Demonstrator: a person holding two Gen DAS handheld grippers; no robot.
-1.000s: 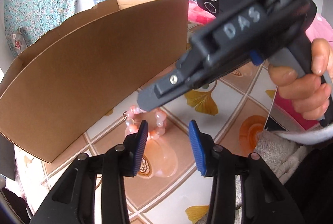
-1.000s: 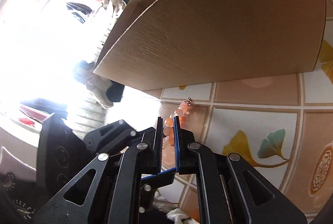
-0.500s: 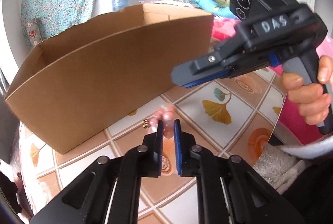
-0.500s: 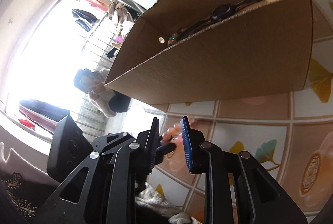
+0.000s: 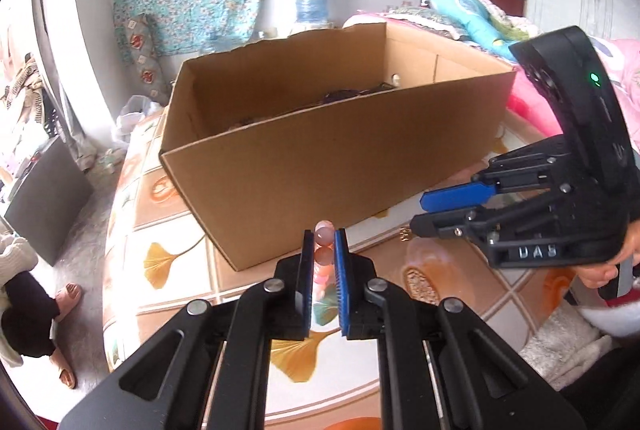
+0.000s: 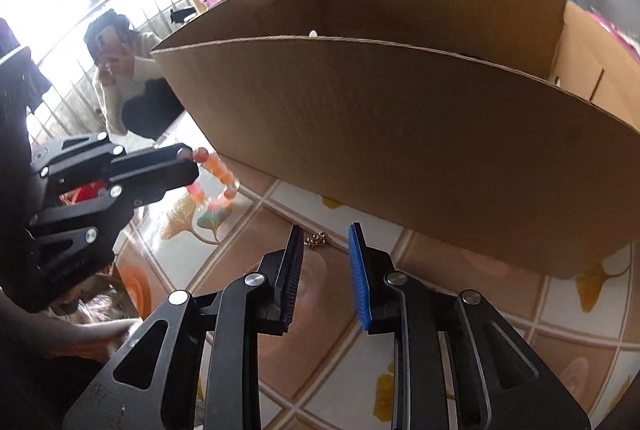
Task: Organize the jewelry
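Observation:
A bracelet of pink and orange beads (image 5: pixel 323 245) is pinched between the blue pads of my left gripper (image 5: pixel 322 235), which is shut on it just above the tiled tablecloth. In the right wrist view the bracelet (image 6: pixel 218 182) hangs in a loop from the left gripper (image 6: pixel 188 162). My right gripper (image 6: pixel 325 232) stands open with nothing between its pads, to the right of the left one (image 5: pixel 424 212). A small gold piece (image 6: pixel 316 240) lies on the cloth just beyond its fingertips. The open cardboard box (image 5: pixel 320 158) stands right behind both grippers.
Dark jewelry items (image 5: pixel 344 96) lie inside the box. A white towel (image 5: pixel 560 334) sits at the near right. The table's left edge (image 5: pixel 106 270) drops to the floor, where a person (image 6: pixel 120 78) crouches by the window. Pink bedding (image 5: pixel 532 98) lies behind the box.
The bracelet passed from the right gripper to the left. The left jaws closed on it and lifted it; the right jaws opened and drew off to the right.

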